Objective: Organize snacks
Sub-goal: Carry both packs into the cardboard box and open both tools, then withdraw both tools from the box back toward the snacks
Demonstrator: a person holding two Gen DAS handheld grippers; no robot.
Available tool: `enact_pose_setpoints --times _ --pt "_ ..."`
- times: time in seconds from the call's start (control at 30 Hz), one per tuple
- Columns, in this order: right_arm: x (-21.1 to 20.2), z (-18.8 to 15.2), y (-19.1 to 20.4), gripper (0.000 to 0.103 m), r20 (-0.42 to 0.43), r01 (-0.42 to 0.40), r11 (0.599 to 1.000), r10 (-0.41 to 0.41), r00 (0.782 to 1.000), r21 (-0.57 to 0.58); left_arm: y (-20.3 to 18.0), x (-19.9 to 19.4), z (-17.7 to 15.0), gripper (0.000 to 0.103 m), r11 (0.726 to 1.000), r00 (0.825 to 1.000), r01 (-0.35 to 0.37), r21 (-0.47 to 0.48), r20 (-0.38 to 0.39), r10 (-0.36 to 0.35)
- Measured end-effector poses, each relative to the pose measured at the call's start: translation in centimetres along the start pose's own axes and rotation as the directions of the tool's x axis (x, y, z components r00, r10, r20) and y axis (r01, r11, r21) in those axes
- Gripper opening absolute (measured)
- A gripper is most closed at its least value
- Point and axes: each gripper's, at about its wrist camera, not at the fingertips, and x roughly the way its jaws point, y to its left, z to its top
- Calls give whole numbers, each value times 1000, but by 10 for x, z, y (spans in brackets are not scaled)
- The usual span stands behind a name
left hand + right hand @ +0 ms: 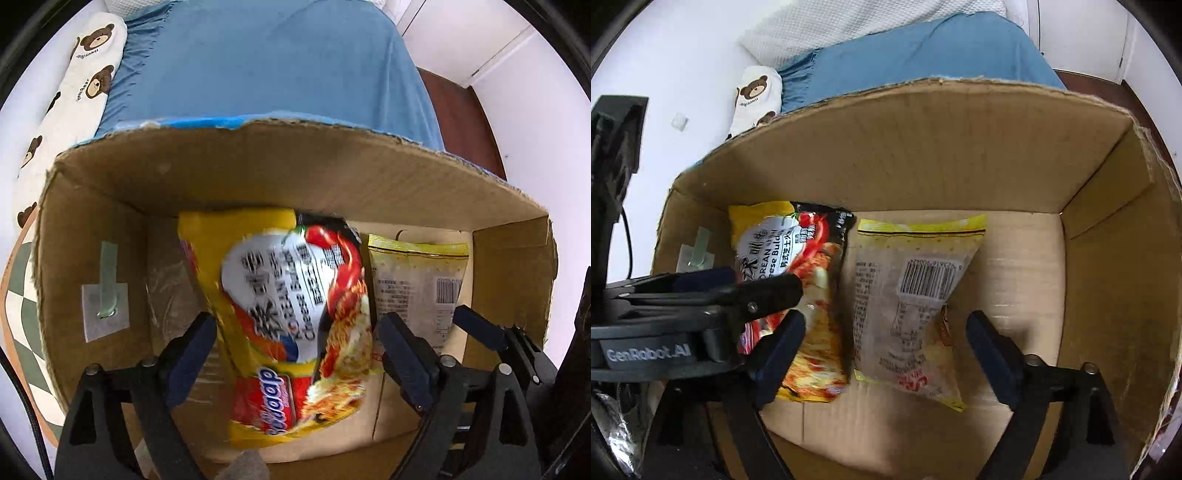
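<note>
A yellow, red and black plastic noodle packet [291,317] bears the words "KOREAN" and "Cheese Buldak" beside large Asian characters, with a brand logo in white letters on a red and blue band at its near end. Its long axis runs from the near side of the open brown cardboard box [960,147] toward the far wall, and it lies face up on the box floor at the left. Just to its right, parallel and apart by a narrow gap, lies a pale yellow-edged translucent snack bag [908,302], back side up, showing a barcode and fine print too small to read. The left gripper [295,350] hangs over the noodle packet with its dark fingers spread wide, clear of the wrapper. The right gripper [886,354], likewise spread, straddles the snack bag without pressing it. "GenRobot.AI" is printed on the left gripper's body.
</note>
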Motion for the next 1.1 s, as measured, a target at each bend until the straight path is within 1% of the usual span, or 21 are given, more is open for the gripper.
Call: enact_pose_setpoints --times 0.07,0.17,0.27,0.3,0.4,0.53,0.67,0.8,0.9,1.1 --pt "-2 1 -1 93 8 25 1000 -25 1000 -8 -1 -4 -2 91 1000 1000 -13 4 18 13" --pt "-13 -8 -2 93 14 46 999 -46 999 5 -3 -12 -6 91 1000 999 -22 4 46 22" --pt "-27 -17 -4 93 38 74 997 -74 997 12 -6 -26 -21 91 1000 996 -28 -3 86 28" --pt "-34 -26 -4 93 44 82 997 -83 996 9 -9 -31 -28 91 999 994 -35 -8 103 36" --pt "-48 -35 -4 93 61 98 995 -99 993 9 -10 -42 -40 91 998 987 -60 -12 152 61" --pt "-72 -58 -5 93 97 126 992 -125 987 -5 -18 -56 -64 91 995 973 -96 -20 209 98" --pt "-93 -81 -3 93 137 147 989 -145 980 -6 -16 -74 -89 91 993 960 -111 -26 254 114" --pt "-116 -104 5 93 193 181 983 -175 965 -13 -17 -99 -118 91 991 938 -135 -14 321 132" --pt "-137 -121 15 93 233 197 980 -189 954 -10 -17 -116 -136 91 991 923 -136 -7 362 130" --pt "-185 -162 35 93 317 212 977 -200 927 -2 -17 -152 -179 91 993 897 -114 -1 430 103"
